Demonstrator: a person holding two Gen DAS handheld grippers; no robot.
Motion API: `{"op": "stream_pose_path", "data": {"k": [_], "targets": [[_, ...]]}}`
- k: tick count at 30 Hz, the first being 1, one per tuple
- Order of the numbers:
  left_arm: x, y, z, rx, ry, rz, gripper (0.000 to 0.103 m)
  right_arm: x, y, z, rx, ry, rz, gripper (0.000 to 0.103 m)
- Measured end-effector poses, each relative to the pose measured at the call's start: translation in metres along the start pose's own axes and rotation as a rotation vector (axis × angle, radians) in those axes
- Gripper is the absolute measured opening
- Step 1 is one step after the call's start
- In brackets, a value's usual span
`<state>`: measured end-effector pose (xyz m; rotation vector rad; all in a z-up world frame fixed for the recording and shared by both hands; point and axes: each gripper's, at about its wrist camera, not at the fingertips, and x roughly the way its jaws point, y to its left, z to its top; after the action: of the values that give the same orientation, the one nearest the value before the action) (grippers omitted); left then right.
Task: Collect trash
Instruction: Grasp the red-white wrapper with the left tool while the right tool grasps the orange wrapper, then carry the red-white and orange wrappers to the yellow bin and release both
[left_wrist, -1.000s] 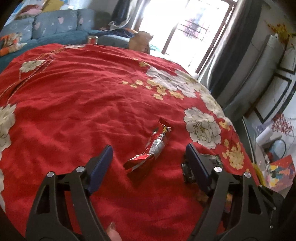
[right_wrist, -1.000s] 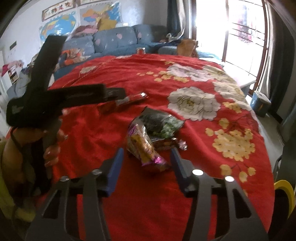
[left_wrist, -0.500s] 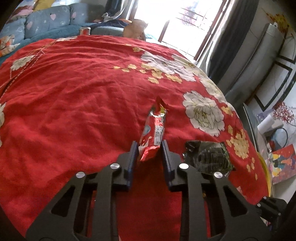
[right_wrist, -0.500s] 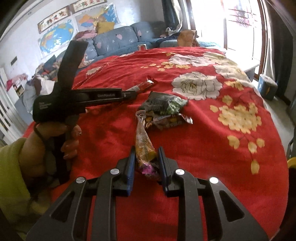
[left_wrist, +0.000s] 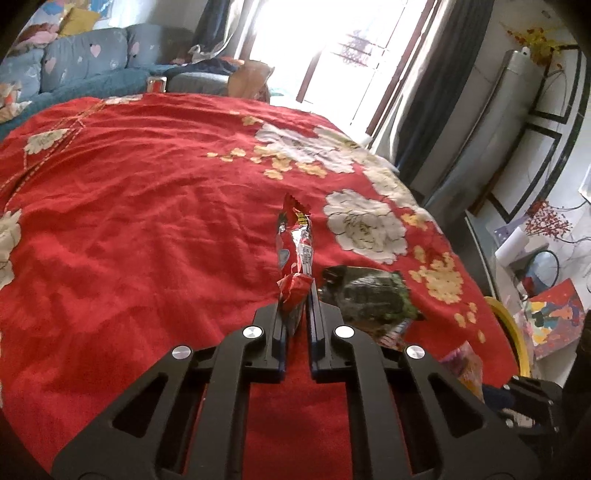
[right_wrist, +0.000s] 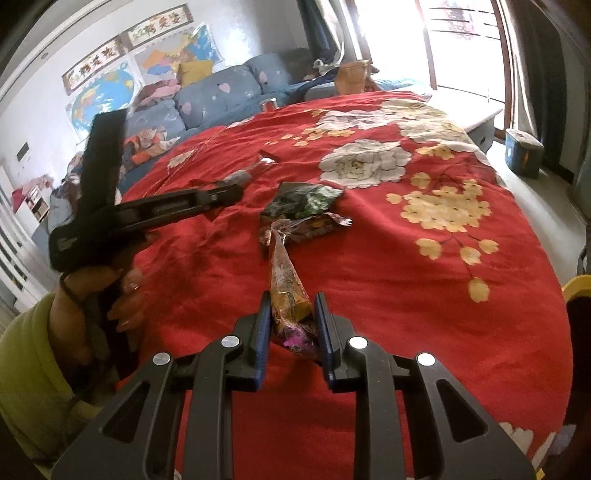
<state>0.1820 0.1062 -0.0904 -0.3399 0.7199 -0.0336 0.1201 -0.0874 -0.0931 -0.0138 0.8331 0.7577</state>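
Note:
A round table under a red flowered cloth (left_wrist: 129, 221) carries the trash. My left gripper (left_wrist: 296, 295) is shut on the near end of a long red snack wrapper (left_wrist: 295, 240), which sticks out forward between the pads. From the right wrist view that left gripper (right_wrist: 236, 192) shows side-on, held by a hand. My right gripper (right_wrist: 291, 306) is shut on a crumpled orange and purple wrapper (right_wrist: 286, 280), whose twisted tip points away. A dark green wrapper (right_wrist: 303, 197) (left_wrist: 369, 295) and a brown wrapper (right_wrist: 314, 227) lie on the cloth just beyond.
A yellow bin rim (left_wrist: 513, 332) stands off the table's right edge. A blue sofa (left_wrist: 92, 62) and a red can (left_wrist: 156, 84) are at the far side. A blue box (right_wrist: 524, 151) sits on the floor by the window. A yellow-green sleeve (right_wrist: 26, 369) is at left.
The left jaws went from wide apart to shut on the red wrapper, now pointing straight ahead. The right jaws closed on the orange wrapper and drew it back from the green and brown wrappers.

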Motion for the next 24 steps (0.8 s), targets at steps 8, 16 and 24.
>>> {"op": "stream_pose_path", "data": {"k": [8,16,24], "targets": [[-0.027,-0.029,0.002,0.037,-0.045,-0.09,0.004,-0.022,-0.018,0.0,0.053,-0.045,-0.028,0.022],[-0.043,-0.065,0.002,0.104,-0.063,-0.163,0.004,-0.044,-0.042,0.005,0.106,-0.097,-0.07,0.022],[-0.051,-0.091,-0.002,0.154,-0.064,-0.208,0.004,-0.065,-0.069,0.006,0.158,-0.141,-0.115,0.022]]}}
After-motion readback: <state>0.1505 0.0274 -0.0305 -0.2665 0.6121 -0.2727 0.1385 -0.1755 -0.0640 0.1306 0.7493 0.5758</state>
